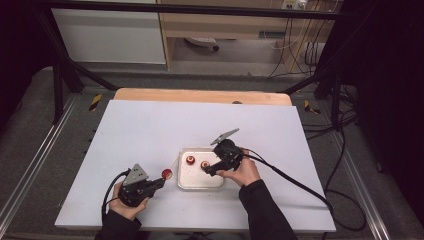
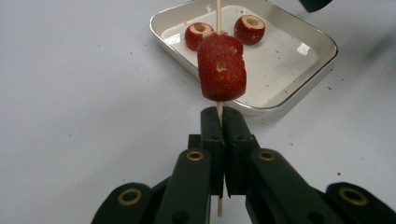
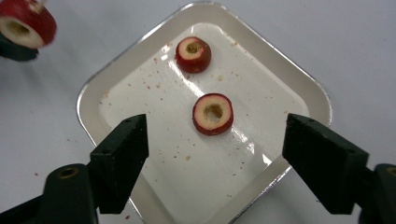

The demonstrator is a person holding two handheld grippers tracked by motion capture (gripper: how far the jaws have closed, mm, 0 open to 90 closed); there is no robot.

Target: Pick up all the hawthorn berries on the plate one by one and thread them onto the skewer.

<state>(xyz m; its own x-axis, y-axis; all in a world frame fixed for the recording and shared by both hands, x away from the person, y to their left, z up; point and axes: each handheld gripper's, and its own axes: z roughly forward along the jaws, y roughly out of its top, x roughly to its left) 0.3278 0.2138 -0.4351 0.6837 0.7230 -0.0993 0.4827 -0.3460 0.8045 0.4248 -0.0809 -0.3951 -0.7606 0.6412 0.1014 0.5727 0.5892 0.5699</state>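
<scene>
Left gripper (image 2: pixel 219 122): clenching a thin wooden skewer (image 2: pixel 218 9) carrying red cored fruit pieces (image 2: pixel 221 67), just left of the tray.
Right gripper (image 3: pixel 215 154): released, hovering over a shallow white rectangular tray (image 3: pixel 299 79).
Tray contents: two red cored fruit slices (image 3: pixel 213 114) lying apart.

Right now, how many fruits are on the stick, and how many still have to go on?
Done: two fruits already sit on the stick, which the left gripper clamps shut. In hand: the right gripper hovers open over the tray, near one cored fruit. Left: that one and the other still lie loose.
</scene>
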